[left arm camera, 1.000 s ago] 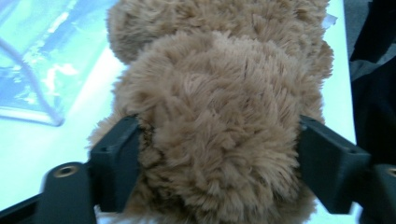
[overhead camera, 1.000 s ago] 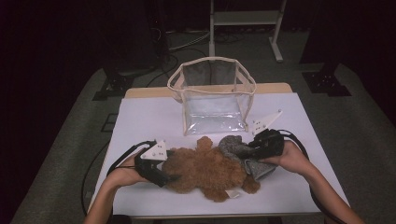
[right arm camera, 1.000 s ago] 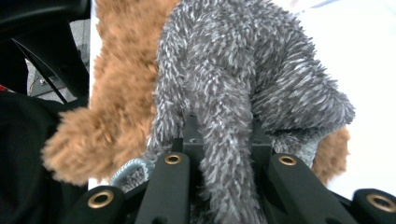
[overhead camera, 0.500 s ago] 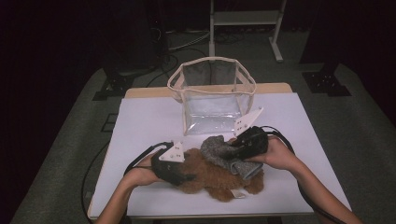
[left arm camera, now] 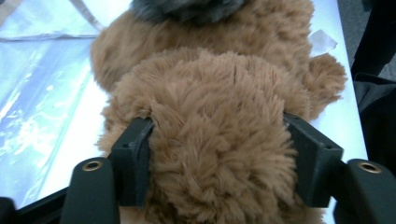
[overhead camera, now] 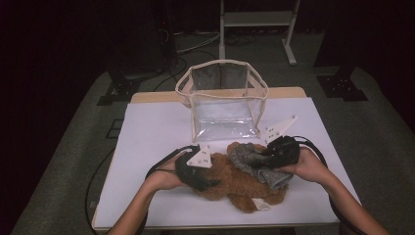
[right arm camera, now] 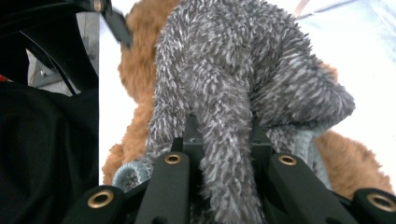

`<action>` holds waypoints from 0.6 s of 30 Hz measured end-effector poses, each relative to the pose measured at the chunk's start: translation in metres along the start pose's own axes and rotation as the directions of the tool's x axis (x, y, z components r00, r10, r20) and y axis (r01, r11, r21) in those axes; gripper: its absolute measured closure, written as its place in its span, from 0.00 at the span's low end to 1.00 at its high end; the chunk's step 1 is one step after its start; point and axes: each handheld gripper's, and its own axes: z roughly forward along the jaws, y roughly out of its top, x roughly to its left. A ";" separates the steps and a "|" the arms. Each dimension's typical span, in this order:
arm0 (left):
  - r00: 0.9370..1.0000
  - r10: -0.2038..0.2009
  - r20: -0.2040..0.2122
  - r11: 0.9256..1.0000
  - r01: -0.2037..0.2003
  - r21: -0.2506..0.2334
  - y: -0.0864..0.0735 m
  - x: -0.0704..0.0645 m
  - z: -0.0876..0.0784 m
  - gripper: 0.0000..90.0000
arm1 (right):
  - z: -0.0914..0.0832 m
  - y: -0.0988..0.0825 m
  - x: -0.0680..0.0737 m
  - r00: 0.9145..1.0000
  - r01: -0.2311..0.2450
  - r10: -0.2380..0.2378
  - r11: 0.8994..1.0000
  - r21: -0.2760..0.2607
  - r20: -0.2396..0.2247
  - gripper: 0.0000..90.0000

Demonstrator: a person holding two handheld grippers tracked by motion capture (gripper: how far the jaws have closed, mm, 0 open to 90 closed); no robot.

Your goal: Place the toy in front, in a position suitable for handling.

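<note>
Plush brown teddy bear (overhead camera: 238, 185) lies on the white-covered table (overhead camera: 151, 132), its long axis running roughly from nine to three o'clock between the two hands, with a clear plastic bag (overhead camera: 222, 100) standing open just beyond it at twelve o'clock. The left gripper (overhead camera: 195, 171) sits at the bear's nine o'clock end; in the left gripper view its jaws have just been closing and opening slightly around a thick shaggy limb (left arm camera: 219, 140), and both pads press into the fur. The right gripper (overhead camera: 279, 152) works from about two o'clock, its jaws clamped together on a fuzzy grey knit garment (right arm camera: 233, 93) with a ribbed cuff, draped over the bear. Dressing or undressing the toy looks to be the job, and it likely turns on pulling the grey piece along the bear's length while the left holds firm.
</note>
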 end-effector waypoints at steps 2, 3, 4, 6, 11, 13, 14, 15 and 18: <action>1.000 -0.010 -0.005 1.000 0.010 -0.001 -0.001 0.001 -0.004 0.30 | -0.001 -0.009 0.002 1.000 -0.019 0.019 1.000 -0.019 -0.004 0.84; 1.000 -0.023 -0.009 1.000 0.023 -0.020 -0.002 0.004 -0.011 0.28 | -0.001 -0.012 0.002 1.000 -0.029 0.029 0.999 -0.030 -0.008 0.84; 1.000 -0.025 -0.012 0.999 0.024 -0.029 -0.002 0.004 -0.014 0.27 | -0.001 -0.014 0.003 0.999 -0.031 0.030 0.999 -0.036 -0.009 0.84; 1.000 -0.023 -0.009 0.999 0.023 -0.035 -0.001 0.004 -0.015 0.27 | -0.001 -0.015 0.004 1.000 -0.031 0.030 0.999 -0.038 -0.008 0.84; 1.000 -0.011 0.025 0.999 0.012 -0.031 -0.005 -0.001 -0.007 0.39 | -0.005 -0.002 0.006 1.000 0.011 -0.011 1.000 -0.009 -0.001 0.84; 1.000 -0.006 0.027 0.999 0.007 -0.033 -0.007 -0.003 -0.006 0.42 | -0.006 0.007 0.003 1.000 0.025 -0.025 1.000 -0.013 0.013 0.84; 1.000 0.001 0.026 1.000 0.000 -0.030 -0.007 -0.003 -0.007 0.43 | -0.005 0.010 0.001 1.000 0.025 -0.025 1.000 -0.017 0.018 0.84; 1.000 0.005 0.025 1.000 -0.005 -0.026 -0.007 -0.005 -0.007 0.43 | -0.004 0.015 -0.002 0.999 0.031 -0.031 0.999 -0.021 0.028 0.84; 1.000 0.023 0.015 1.000 -0.022 -0.013 -0.006 -0.007 -0.008 0.43 | 0.002 0.022 -0.011 0.999 0.022 -0.021 1.000 -0.005 0.039 0.84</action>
